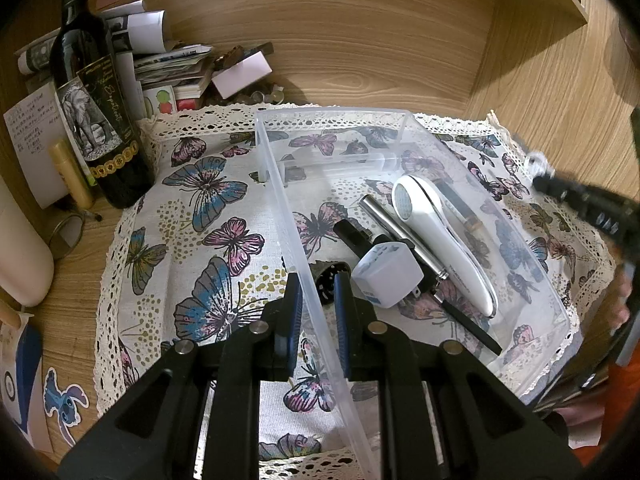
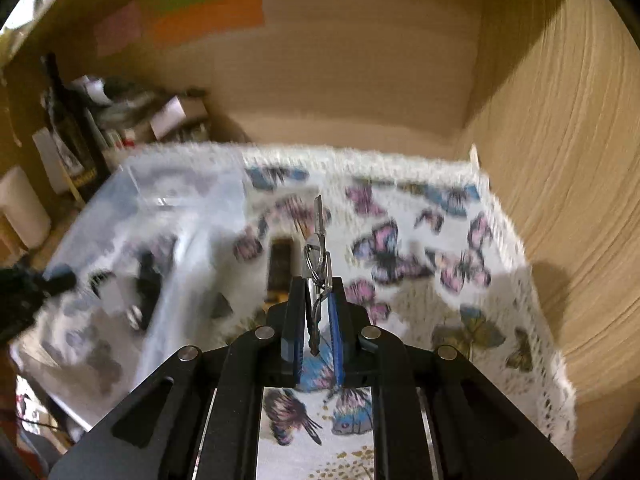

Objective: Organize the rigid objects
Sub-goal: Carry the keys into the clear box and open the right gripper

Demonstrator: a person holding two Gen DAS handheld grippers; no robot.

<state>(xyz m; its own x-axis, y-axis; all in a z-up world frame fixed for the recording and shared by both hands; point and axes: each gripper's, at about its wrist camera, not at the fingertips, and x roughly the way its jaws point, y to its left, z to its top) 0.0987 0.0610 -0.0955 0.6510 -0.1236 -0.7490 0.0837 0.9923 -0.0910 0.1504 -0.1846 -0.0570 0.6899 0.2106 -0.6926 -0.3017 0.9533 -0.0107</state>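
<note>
A clear plastic bin point(image 1: 280, 184) stands on the butterfly cloth point(image 1: 192, 224). In it lie a white handheld device point(image 1: 444, 236), a white plug adapter point(image 1: 386, 276), a metal pen point(image 1: 396, 228) and black items. My left gripper point(image 1: 316, 292) straddles the bin's left wall with a jaw on each side, close against it. My right gripper point(image 2: 316, 312) is shut on a bunch of keys point(image 2: 318, 256) on a ring, held above the cloth to the right of the bin point(image 2: 168, 216). The right wrist view is motion-blurred. The right gripper also shows in the left wrist view point(image 1: 592, 208).
A dark wine bottle point(image 1: 96, 112), a stack of papers point(image 1: 168, 64) and a white cylinder point(image 1: 20, 248) stand at the left. Wooden walls point(image 2: 560, 160) close in the back and right. A small dark object point(image 2: 280, 268) lies on the cloth beside the bin.
</note>
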